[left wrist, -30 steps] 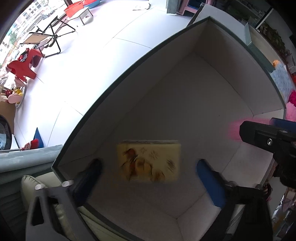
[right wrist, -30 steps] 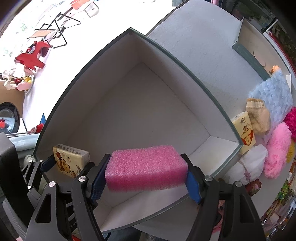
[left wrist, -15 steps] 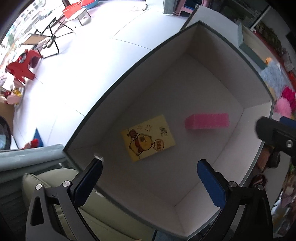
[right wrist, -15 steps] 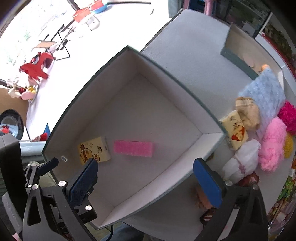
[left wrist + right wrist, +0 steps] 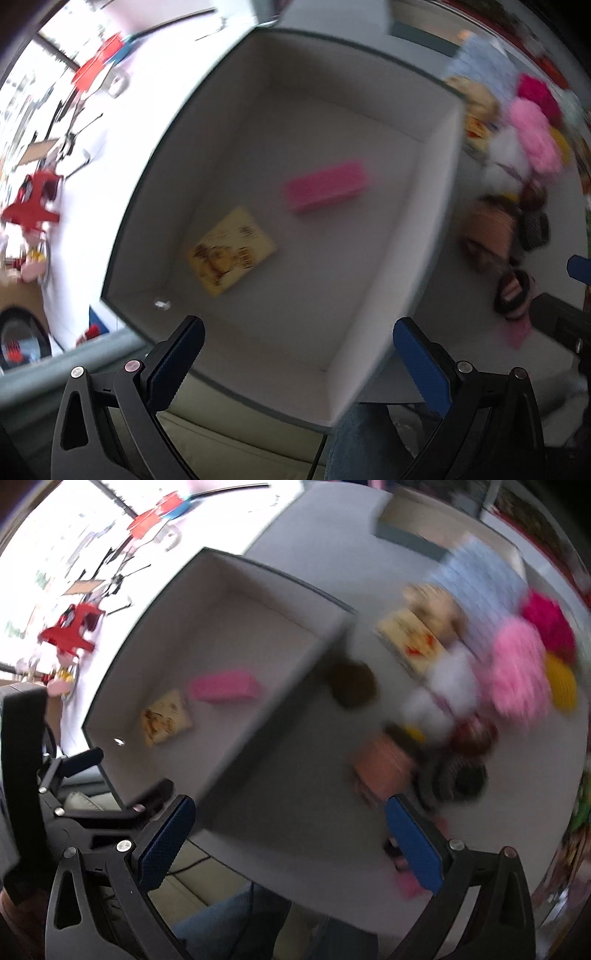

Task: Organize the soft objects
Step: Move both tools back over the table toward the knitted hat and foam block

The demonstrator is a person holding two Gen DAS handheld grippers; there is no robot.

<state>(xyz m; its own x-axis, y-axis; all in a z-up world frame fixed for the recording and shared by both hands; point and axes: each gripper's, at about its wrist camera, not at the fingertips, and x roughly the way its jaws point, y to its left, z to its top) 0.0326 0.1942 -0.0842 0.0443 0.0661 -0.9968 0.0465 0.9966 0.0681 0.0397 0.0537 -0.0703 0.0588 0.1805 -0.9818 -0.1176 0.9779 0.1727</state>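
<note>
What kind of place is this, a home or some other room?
Probably a home or a playroom, though the blur leaves doubt. A pile of fluffy soft objects lies on a grey table beside an open box, and a red toy stands on the bright white floor.

a second ago the pink sponge (image 5: 325, 185) sat clamped between the right gripper (image 5: 290, 845) fingers; those jaws have just been opening and stand wide with nothing between them, and the sponge lies on the floor of the white box (image 5: 439, 192). the yellow cartoon sponge (image 5: 232, 252), then hanging under the left gripper (image 5: 300, 363), lies flat just beside it. both grippers have pulled back from above the box toward the heap of soft things (image 5: 480, 672) on the table, the right now over the tabletop outside the box wall.
</note>
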